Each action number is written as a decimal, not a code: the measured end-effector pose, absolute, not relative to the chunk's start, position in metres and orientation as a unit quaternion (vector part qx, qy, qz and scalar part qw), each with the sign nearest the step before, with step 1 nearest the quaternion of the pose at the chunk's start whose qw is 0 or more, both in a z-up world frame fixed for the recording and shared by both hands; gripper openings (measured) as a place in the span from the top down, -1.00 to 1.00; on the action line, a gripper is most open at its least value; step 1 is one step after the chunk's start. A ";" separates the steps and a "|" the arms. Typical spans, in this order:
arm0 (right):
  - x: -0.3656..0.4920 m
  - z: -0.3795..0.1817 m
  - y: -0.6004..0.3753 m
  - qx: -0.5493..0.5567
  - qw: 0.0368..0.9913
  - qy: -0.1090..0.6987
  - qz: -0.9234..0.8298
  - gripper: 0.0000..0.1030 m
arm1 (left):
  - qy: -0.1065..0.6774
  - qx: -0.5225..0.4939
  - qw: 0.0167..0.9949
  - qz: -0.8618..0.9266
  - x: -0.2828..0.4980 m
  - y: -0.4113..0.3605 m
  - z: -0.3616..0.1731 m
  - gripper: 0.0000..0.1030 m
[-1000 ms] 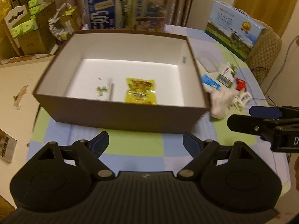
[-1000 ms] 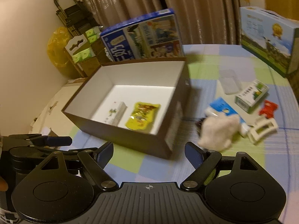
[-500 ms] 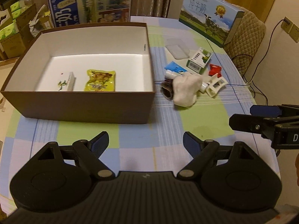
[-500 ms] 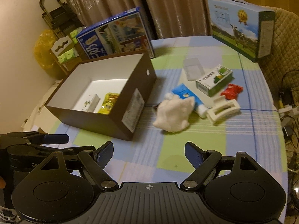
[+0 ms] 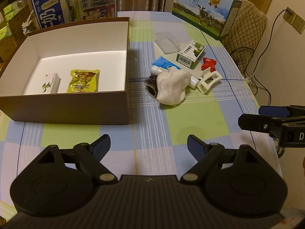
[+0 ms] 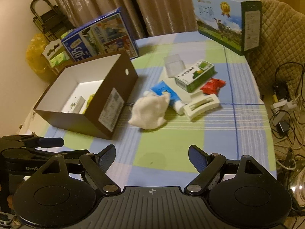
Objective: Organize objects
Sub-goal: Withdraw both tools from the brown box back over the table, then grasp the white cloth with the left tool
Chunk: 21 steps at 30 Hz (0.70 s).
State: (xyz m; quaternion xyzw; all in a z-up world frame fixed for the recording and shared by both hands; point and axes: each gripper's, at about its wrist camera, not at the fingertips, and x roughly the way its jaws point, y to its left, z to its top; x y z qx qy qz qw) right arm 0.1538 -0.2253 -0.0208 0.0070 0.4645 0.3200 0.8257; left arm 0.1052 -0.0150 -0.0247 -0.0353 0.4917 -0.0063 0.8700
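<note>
With both the left gripper [image 5: 148,143] and right gripper [image 6: 152,154] empty, jaws spread, the white cloth [image 6: 149,110] lies at twelve o'clock beside the brown box [image 6: 114,87], probably light and floppy, best pinched at its bunched top.

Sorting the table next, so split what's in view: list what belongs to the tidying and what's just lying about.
Job:
brown box
yellow snack packet
white sock
blue tube
green carton
white hair clip
red packet

Lying about:
milk cartons
wall cables
</note>
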 end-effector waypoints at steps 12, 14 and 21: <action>0.177 -0.030 -0.250 0.017 0.829 0.470 0.304 -0.57 | 0.495 -0.020 0.869 -0.013 0.126 -0.043 -0.027 -0.69; 0.182 -0.032 -0.255 0.019 0.830 0.471 0.298 -0.57 | 0.495 -0.017 0.869 -0.016 0.130 -0.047 -0.028 -0.69; 0.201 -0.044 -0.267 0.023 0.838 0.474 0.270 -0.57 | 0.497 -0.003 0.867 -0.026 0.154 -0.064 -0.038 -0.69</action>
